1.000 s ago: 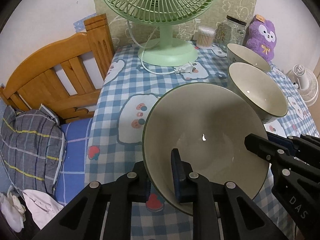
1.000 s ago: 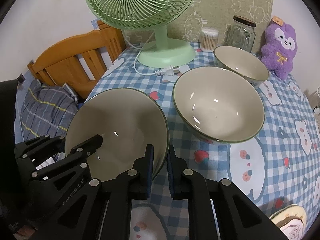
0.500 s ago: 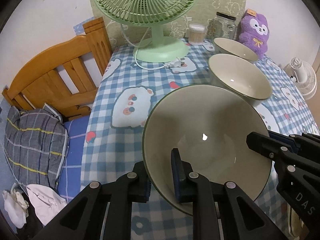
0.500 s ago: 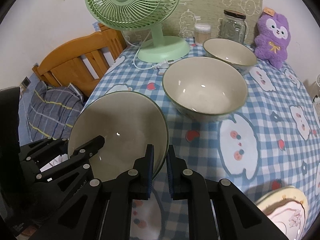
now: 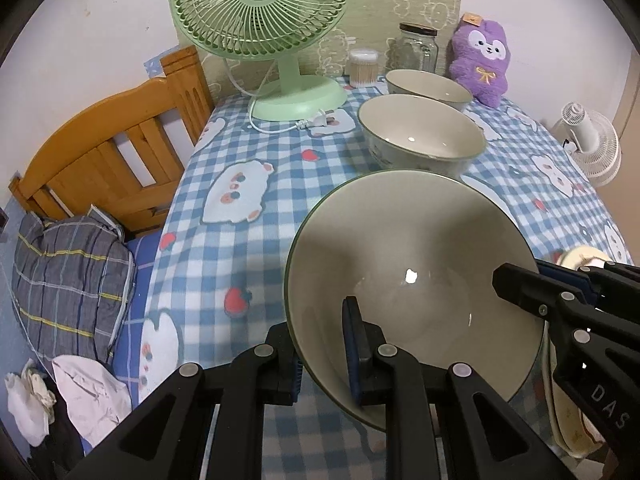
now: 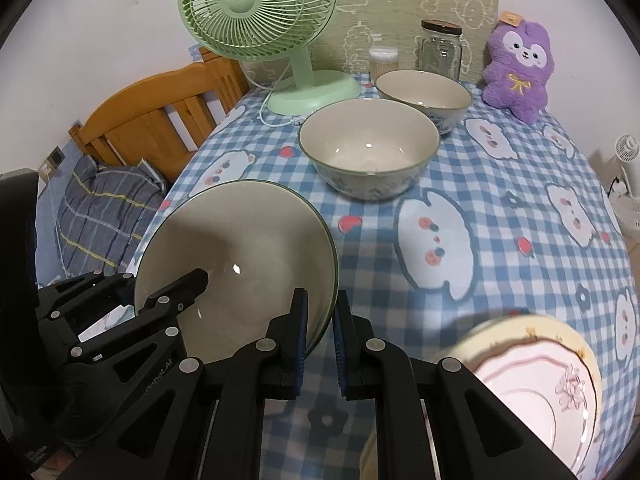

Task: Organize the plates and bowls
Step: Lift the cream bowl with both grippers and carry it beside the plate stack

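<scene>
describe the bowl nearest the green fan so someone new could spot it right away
Find the green fan at the back of the checked tablecloth. Just right of its base, in front of the glass jar and beside the purple plush toy, sits a cream bowl. It is the farthest back and smallest-looking of the three bowls, behind the middle bowl on the cloth and the held bowl.

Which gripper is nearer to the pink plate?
Right. The right gripper holds the big bowl just beside the pink plate; the left gripper grips the bowl's far side.
</scene>
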A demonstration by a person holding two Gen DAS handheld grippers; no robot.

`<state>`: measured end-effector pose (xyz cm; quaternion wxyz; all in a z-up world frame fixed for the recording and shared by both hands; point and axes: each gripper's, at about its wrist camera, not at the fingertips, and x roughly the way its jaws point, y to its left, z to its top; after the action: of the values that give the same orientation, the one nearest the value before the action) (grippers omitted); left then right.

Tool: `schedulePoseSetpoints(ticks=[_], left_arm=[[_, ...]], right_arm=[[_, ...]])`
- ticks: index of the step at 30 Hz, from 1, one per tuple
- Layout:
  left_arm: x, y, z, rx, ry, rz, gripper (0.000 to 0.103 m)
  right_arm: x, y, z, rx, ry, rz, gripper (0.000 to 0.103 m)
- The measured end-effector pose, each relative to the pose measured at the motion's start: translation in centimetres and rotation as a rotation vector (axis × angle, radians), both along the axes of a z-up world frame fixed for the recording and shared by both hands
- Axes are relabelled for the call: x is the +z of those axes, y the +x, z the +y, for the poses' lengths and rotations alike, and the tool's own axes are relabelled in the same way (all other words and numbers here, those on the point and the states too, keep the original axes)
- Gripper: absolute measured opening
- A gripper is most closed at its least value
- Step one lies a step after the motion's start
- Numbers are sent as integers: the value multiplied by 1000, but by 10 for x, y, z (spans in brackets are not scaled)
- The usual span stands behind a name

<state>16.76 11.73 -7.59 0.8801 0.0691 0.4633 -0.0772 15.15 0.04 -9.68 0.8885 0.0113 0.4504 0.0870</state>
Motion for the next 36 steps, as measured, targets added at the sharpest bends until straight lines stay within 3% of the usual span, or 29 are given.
schedulePoseSetpoints(ticks=[20, 36], left_arm=[[-9, -52, -11, 13, -9, 5, 16], [-15, -60, -12, 15, -22, 16, 16]], right_arm=[[-9, -48, -11, 27, -13, 18, 15], [-14, -53, -10, 37, -28, 35, 15]])
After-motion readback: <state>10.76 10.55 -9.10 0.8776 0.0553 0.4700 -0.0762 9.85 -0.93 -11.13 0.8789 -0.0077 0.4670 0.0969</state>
